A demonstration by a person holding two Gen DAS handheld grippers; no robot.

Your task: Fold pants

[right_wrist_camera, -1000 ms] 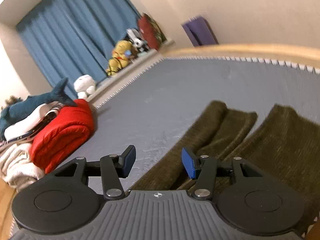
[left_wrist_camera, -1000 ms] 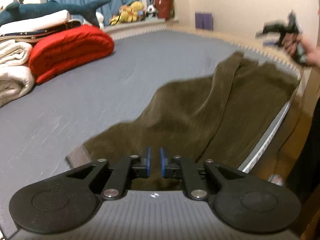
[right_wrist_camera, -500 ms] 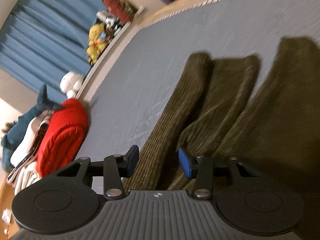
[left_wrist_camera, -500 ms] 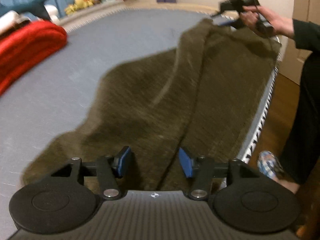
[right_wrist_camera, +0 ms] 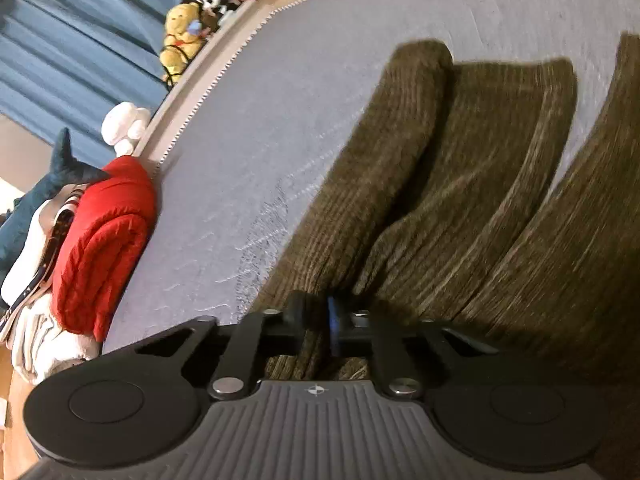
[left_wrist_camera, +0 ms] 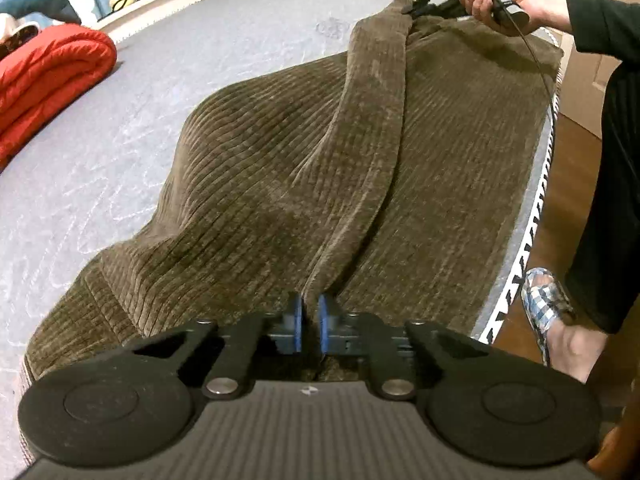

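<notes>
Brown corduroy pants (left_wrist_camera: 304,168) lie spread along the near edge of the grey mattress (left_wrist_camera: 120,152), waistband towards me in the left wrist view. My left gripper (left_wrist_camera: 309,322) is shut on a ridge of the pants at the waist end. My right gripper (right_wrist_camera: 316,320) is shut on a fold of the pants (right_wrist_camera: 420,200) at the leg end. In the left wrist view the right gripper (left_wrist_camera: 416,6) shows at the far end of the raised fold, held by a hand.
A red folded blanket (left_wrist_camera: 44,76) and pale towels (right_wrist_camera: 36,340) lie at the mattress's far side. Plush toys (right_wrist_camera: 182,36) sit on a ledge before blue curtains. The mattress edge (left_wrist_camera: 536,208) drops to wooden floor, where the person's slippered foot (left_wrist_camera: 548,300) stands.
Both grippers were open half a second ago and have closed on the pants. The left one moved down to the waist; the right one lowered onto the leg fold.
</notes>
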